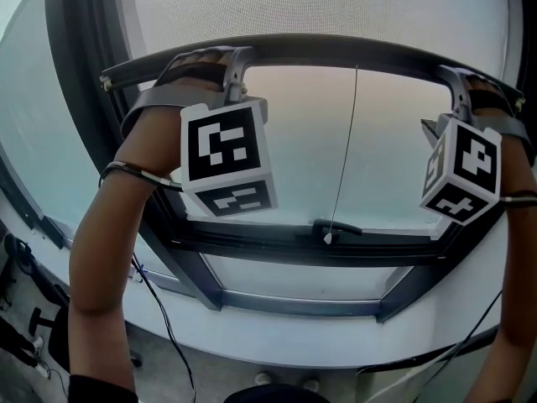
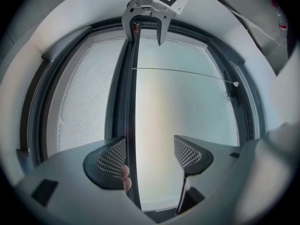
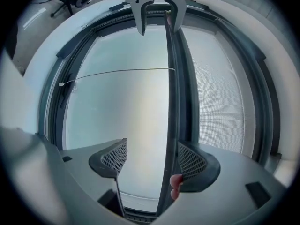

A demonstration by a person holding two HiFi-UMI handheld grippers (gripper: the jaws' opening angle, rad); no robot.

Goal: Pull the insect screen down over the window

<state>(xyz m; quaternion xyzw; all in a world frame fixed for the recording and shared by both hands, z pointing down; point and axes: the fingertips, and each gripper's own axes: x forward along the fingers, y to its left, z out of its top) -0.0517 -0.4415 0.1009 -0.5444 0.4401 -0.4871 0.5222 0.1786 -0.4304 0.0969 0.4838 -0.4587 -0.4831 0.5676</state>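
The insect screen is white mesh covering the top of the window, ending in a dark bottom bar. A thin pull cord hangs from the bar's middle. My left gripper is at the bar's left end and my right gripper at its right end. In the left gripper view the bar runs between the open jaws, against the left pad, with fingertips behind it. In the right gripper view the bar lies against the right pad of the open jaws.
Bare glass shows below the bar, down to the dark lower window frame with a handle. A pale sill runs under the window. Cables hang from my left arm, and dark equipment stands low at the left.
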